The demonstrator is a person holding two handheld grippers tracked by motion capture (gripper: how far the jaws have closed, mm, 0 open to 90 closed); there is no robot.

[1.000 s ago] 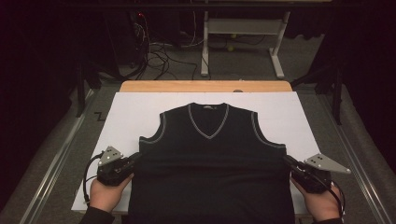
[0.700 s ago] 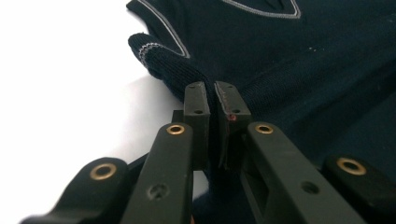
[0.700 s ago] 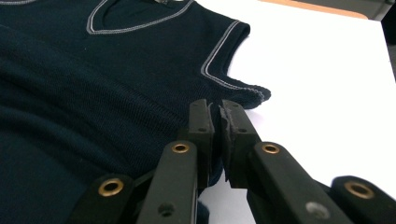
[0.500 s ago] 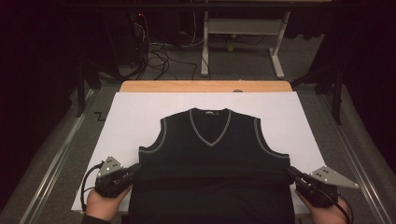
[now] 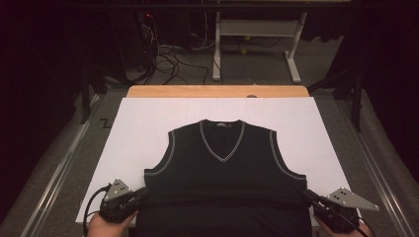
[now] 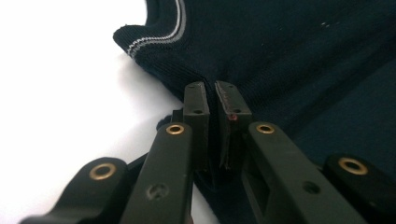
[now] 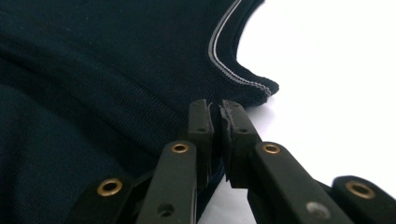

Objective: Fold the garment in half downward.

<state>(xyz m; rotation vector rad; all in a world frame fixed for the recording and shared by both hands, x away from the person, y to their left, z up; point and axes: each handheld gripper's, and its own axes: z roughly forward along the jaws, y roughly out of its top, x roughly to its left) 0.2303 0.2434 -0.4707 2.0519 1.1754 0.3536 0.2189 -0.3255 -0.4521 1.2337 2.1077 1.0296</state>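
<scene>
At the near left corner of the white board (image 5: 148, 123), the left gripper (image 5: 141, 193) has its jaws pinched tight on the side edge of the dark knit vest (image 5: 222, 177), just below the striped armhole (image 6: 154, 39); the left gripper view shows a thin fold of fabric squeezed between the pads; the vest lies flat, front up, neck away from the person, hem hanging toward the near edge; it looks soft, light and limp, so it should sag and stretch wherever unsupported; side seams seem the sensible hold, as knit can slip or pull; at the right, the right gripper (image 5: 309, 196) is clamped likewise on the opposite side edge.
</scene>
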